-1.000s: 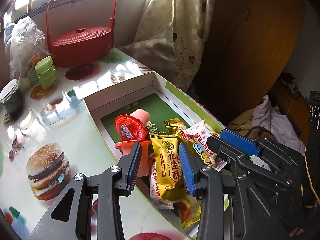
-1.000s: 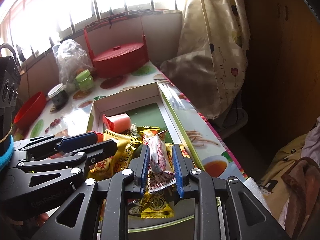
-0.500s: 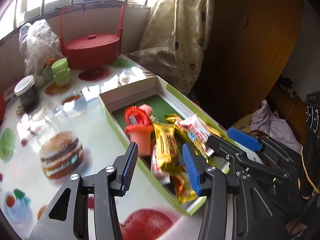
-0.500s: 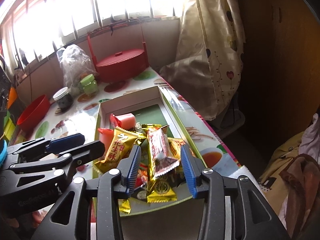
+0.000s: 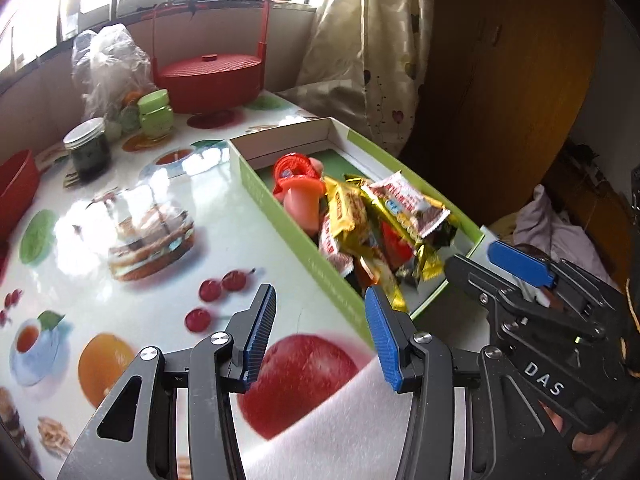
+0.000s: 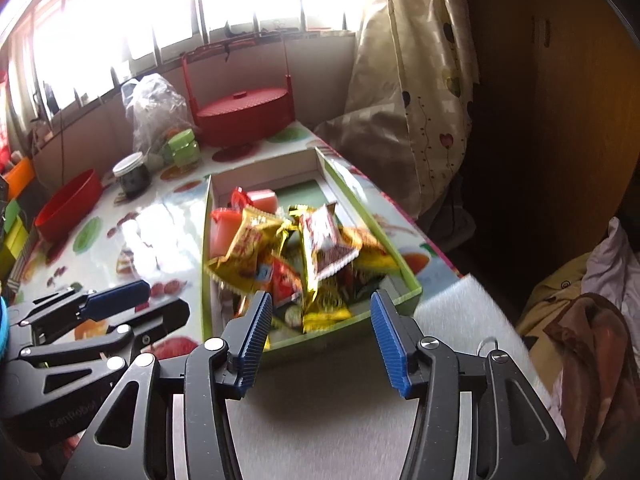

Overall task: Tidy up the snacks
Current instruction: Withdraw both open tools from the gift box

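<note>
A: What does the left tool (image 5: 318, 334) look like?
B: Black plastic arms with triangular cut-outs, silver screw heads at the pivots, and ribbed blue pads on the inner faces of both fingers (image 5: 262, 330).
A: And the right tool (image 6: 322, 338)?
B: Same build: black frame, round silver screws, blue ribbed pads. Seen from the left tool's camera, its side carries white letters reading "DAS".
A: Any marking on the left one?
B: Faint embossed lettering on its black body, seen from the right tool's camera; too dim to read fully.
A: Anything worn?
B: A turquoise band shows just behind the left tool, at the frame's edge.
</note>
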